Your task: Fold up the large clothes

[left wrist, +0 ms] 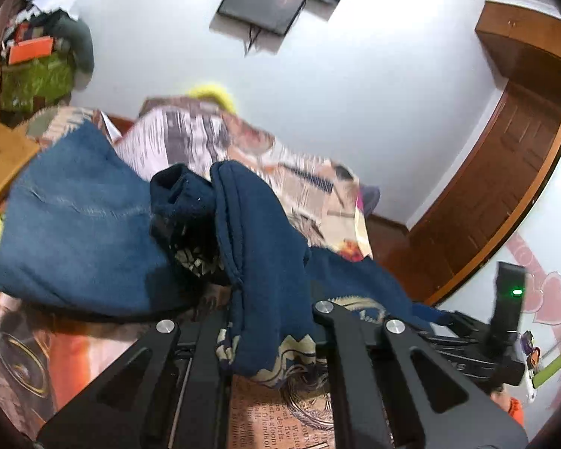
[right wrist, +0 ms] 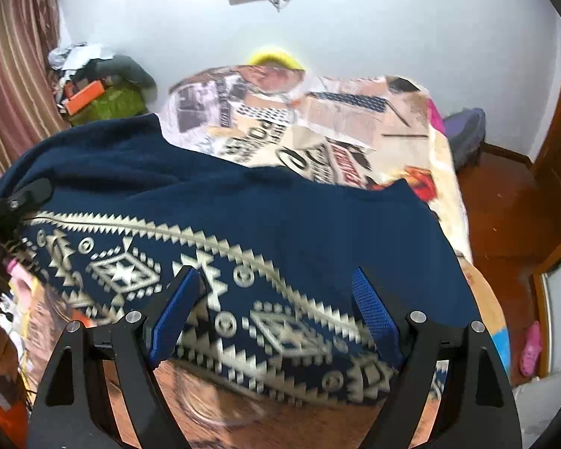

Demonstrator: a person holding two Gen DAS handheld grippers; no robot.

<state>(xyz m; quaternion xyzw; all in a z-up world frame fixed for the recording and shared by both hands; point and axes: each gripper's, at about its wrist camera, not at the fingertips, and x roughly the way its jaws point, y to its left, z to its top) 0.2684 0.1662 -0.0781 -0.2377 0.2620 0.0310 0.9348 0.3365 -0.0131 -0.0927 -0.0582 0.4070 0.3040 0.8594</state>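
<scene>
A navy sweater with a cream geometric band (right wrist: 243, 247) lies spread on the bed. My right gripper (right wrist: 276, 299) is open, its blue-padded fingers (right wrist: 372, 310) hovering apart over the patterned band near the sweater's near edge. My left gripper (left wrist: 265, 329) is shut on a bunched fold of the navy sweater (left wrist: 258, 247), which hangs between its black fingers and hides the tips. The left gripper also shows at the sweater's left edge in the right wrist view (right wrist: 22, 198).
A pair of blue jeans (left wrist: 74, 224) lies on the bed beside the sweater. The bed has a printed collage sheet (right wrist: 336, 134). A clutter pile (right wrist: 97, 89) sits far left; a wooden door (left wrist: 505, 172) and floor lie right of the bed.
</scene>
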